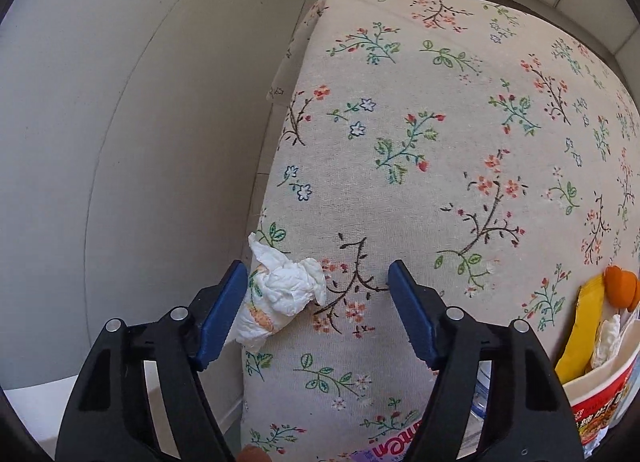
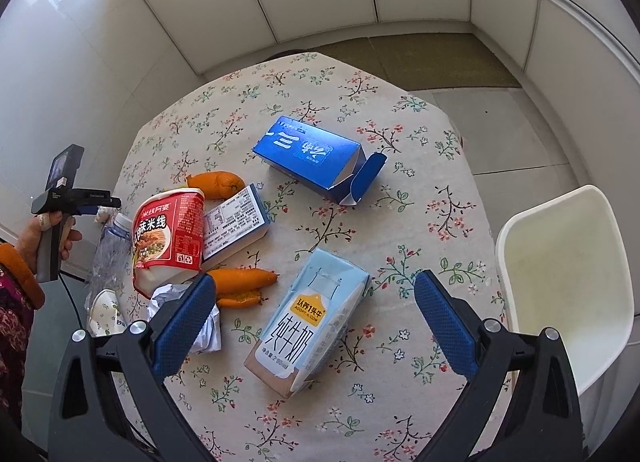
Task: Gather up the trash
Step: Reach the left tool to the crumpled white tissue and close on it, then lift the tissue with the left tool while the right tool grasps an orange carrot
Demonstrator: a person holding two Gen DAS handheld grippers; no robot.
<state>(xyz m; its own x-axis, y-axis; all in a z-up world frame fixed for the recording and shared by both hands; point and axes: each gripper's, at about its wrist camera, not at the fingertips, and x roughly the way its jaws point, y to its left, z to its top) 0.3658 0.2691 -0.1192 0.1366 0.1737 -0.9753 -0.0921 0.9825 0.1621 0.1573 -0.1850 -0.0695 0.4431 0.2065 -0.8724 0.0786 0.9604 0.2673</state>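
**Mia:** What are your grippers doing?

**Me:** My left gripper (image 1: 318,282) is spread wide and holds nothing. A crumpled white tissue (image 1: 286,288) lies just inside its left finger, at about 9 o'clock, right at the edge of the desk (image 1: 440,102). I can't tell if the finger touches it. My right gripper (image 2: 314,312) is spread wide too, and empty. It hangs over a light blue milk carton (image 2: 310,318) lying on its side.

**Mia:** How much trash is picked up?

**Me:** I think hardly any. I see no bin or bag, and almost everything lies on the flowered cloth.

**Mia:** What is left?

**Me:** Going out from the right gripper: a white paper wad (image 2: 204,326) beside its left finger, at 9 o'clock. Orange peels (image 2: 244,282) at 11 o'clock. Past them a red noodle cup (image 2: 170,238) tipped over, and a small box (image 2: 236,222) with tiny print touching it. More peel (image 2: 216,184) behind that. At 12 o'clock, far off, a dark blue box (image 2: 316,160) with its flap open. At 10 o'clock, by the desk edge, a squashed clear bottle (image 2: 110,250) and a little paper cup (image 2: 106,312).

**Mia:** How does the tissue look?

**Me:** Soft, wrinkly, bunched up, with a peach print at one end. It should squish easily.
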